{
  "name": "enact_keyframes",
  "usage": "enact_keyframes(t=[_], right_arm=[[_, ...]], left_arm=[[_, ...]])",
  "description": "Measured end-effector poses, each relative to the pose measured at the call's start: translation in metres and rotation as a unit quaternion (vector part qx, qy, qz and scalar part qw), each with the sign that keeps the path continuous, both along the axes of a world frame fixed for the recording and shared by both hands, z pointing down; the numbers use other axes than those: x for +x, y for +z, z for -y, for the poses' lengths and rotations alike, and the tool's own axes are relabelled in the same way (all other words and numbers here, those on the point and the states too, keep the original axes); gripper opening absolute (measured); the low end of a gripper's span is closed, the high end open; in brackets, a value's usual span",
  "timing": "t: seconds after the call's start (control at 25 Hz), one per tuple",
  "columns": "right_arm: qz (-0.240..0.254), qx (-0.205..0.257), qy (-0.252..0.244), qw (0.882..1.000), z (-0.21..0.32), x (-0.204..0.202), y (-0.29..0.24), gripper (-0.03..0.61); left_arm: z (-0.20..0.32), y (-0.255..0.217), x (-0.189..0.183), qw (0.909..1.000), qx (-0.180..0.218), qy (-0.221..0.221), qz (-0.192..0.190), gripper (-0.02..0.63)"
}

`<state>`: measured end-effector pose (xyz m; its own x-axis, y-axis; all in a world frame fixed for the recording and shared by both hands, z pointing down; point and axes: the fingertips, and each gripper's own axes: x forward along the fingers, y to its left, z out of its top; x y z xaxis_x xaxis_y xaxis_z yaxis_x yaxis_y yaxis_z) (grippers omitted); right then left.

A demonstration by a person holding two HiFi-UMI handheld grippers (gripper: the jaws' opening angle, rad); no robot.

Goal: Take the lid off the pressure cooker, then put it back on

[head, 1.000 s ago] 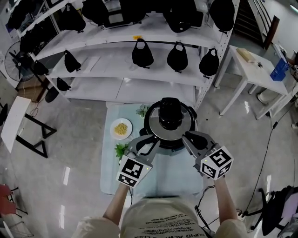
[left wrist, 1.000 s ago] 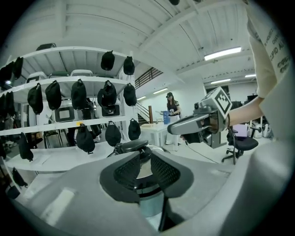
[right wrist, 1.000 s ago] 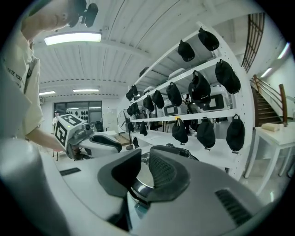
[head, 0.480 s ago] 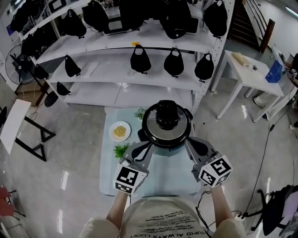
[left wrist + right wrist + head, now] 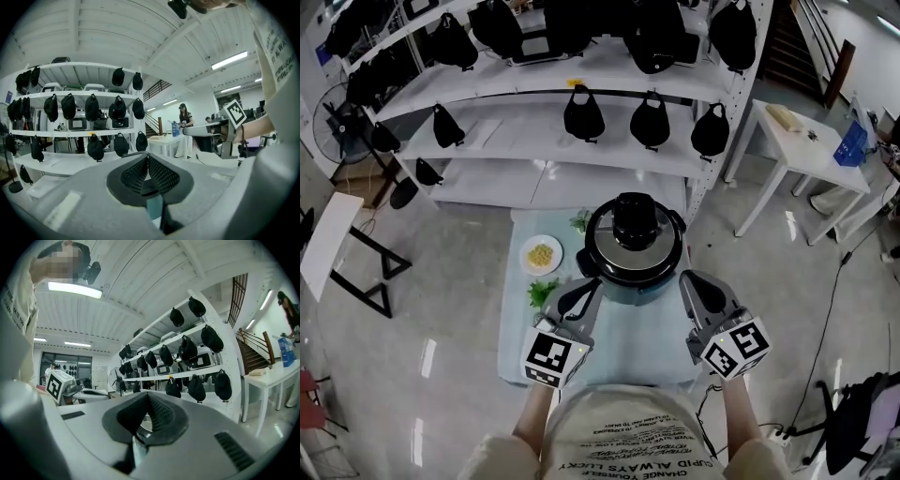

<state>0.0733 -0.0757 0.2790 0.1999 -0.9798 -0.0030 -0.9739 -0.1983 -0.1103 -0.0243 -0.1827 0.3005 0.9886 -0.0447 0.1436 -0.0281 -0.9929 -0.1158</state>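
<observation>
My left gripper (image 5: 589, 291) is clenched on nothing, near and left of the cooker (image 5: 633, 288) and apart from it. The lid (image 5: 619, 255) sits flat on the cooker at the middle of the table (image 5: 517, 356), and it looks seated. My right gripper (image 5: 692, 286) is also closed and empty, near and right of the cooker, not touching it. With the lid on and both grippers clear, I judge this to be either the very start or the finish, and I cannot tell which.

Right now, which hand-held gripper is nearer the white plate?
Left. The left hand-held gripper is lower right of the plate; the right hand-held gripper is past the pressure cooker's other side.
</observation>
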Motion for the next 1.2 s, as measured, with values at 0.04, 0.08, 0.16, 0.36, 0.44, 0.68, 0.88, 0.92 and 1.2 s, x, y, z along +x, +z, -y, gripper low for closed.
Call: enact_keyframes(t=[0.04,0.08,0.16,0.36,0.44,0.68,0.88,0.92,1.2], right_arm=[[0.001,0.003,0.003,1.0,-0.002,0.0,0.0,0.005],[0.001,0.005,0.005,1.0,-0.005,0.001,0.0,0.005],[0.003,0.008,0.009,1.0,-0.008,0.001,0.0,0.005],[0.003,0.008,0.016,1.0,-0.012,0.0,0.002,0.005],[0.005,0.009,0.019,1.0,-0.013,0.0,0.003,0.005],[0.003,0.005,0.024,1.0,-0.013,0.001,0.005,0.005],[0.004,-0.003,0.03,1.0,-0.012,0.002,0.011,0.005],[0.004,-0.003,0.031,1.0,-0.011,0.003,0.011,0.005],[0.001,-0.009,0.032,0.999,-0.01,0.004,0.015,0.005]], left_arm=[[0.0,0.0,-0.001,1.0,0.001,-0.002,0.0,0.031],[-0.001,0.001,-0.003,1.0,0.003,-0.004,-0.001,0.029],[-0.001,0.001,-0.004,1.0,0.005,-0.008,0.0,0.028],[0.001,0.002,-0.007,0.9999,0.008,-0.013,0.001,0.026],[0.003,0.003,-0.007,0.9999,0.008,-0.014,0.002,0.026],[0.006,0.007,-0.01,0.9998,0.006,-0.015,0.007,0.026],[0.009,0.009,-0.011,0.9997,0.01,-0.017,0.01,0.026],[0.009,0.01,-0.011,0.9997,0.009,-0.018,0.011,0.026],[0.014,0.012,-0.013,0.9995,0.01,-0.024,0.015,0.026]])
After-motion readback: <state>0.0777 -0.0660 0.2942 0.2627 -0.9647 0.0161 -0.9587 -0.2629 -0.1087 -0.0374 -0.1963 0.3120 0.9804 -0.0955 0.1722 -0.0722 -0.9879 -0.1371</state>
